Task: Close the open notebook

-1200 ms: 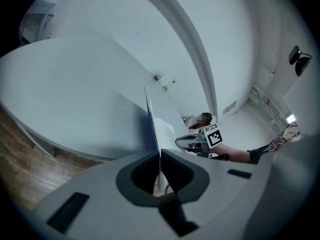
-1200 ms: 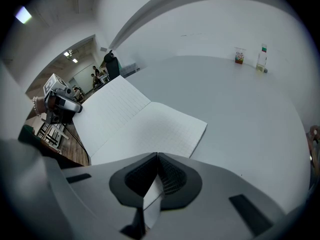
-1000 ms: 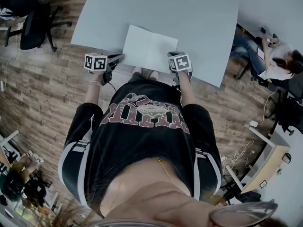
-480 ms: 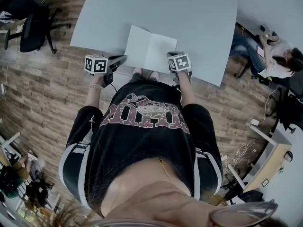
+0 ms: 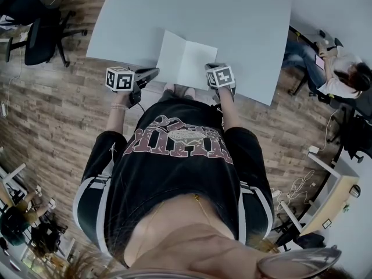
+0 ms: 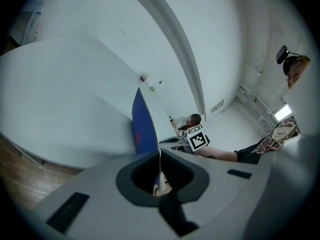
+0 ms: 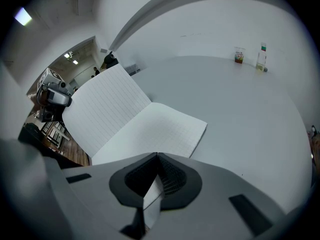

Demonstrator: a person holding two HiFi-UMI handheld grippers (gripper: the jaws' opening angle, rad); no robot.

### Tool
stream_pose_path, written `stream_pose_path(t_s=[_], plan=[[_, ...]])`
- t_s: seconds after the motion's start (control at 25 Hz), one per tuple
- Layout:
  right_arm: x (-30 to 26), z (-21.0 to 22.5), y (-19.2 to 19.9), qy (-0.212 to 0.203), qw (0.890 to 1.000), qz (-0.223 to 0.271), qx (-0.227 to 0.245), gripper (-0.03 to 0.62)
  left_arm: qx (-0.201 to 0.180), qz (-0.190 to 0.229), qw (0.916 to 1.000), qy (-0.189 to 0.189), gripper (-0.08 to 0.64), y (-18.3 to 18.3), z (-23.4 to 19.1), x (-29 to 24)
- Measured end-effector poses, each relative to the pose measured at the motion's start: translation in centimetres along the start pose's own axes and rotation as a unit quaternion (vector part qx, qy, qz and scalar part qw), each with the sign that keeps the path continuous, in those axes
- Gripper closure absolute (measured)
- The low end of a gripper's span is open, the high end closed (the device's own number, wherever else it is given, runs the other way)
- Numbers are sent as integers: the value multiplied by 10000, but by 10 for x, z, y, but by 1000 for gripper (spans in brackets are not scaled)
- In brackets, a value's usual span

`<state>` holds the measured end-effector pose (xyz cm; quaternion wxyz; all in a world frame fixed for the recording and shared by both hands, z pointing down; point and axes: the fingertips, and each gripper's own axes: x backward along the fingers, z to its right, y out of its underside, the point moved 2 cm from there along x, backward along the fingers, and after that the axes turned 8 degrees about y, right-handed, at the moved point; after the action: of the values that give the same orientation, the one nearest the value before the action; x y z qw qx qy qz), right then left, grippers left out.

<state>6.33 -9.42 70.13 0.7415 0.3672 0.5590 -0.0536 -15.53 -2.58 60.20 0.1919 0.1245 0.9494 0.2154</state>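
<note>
Left gripper (image 6: 159,159) is pinching the notebook's (image 5: 185,60) raised cover near the table (image 5: 232,16) edge. Right gripper (image 7: 156,158) is clamping the opposite page. Arcing the cover slowly over the spine looks wisest.

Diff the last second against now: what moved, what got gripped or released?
The left gripper, shut on the left cover of the notebook, shifted slightly toward the fold and lifted that half, which now tilts up more steeply. Nothing was newly gripped or released. The right gripper stayed in place, shut on the right page, which still lies on the table.
</note>
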Motion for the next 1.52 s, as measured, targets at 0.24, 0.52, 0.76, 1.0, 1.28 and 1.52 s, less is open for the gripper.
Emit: stream_pose_path(t_s=[0.24, 0.52, 0.76, 1.0, 1.28, 1.52], plan=[[-1, -1, -2, 4, 10000, -1, 13, 572, -34, -12, 10000, 87, 502, -3, 6, -3], [-3, -2, 1, -7, 10000, -7, 40, 572, -27, -11, 9999, 135, 502, -1, 6, -6], [-4, -3, -2, -20, 10000, -37, 66, 572, -69, -28, 9999, 125, 502, -3, 8, -7], [-3, -1, -3, -102, 9999, -46, 29, 572, -55, 7, 9999, 109, 502, -5, 13, -11], [-4, -1, -1, -71, 9999, -22, 127, 572, -177, -152, 9997, 117, 502, -5, 20, -18], [-5, -1, -1, -63, 9998, -32, 185, 572, -152, -170, 9994, 279, 502, -4, 24, -27]])
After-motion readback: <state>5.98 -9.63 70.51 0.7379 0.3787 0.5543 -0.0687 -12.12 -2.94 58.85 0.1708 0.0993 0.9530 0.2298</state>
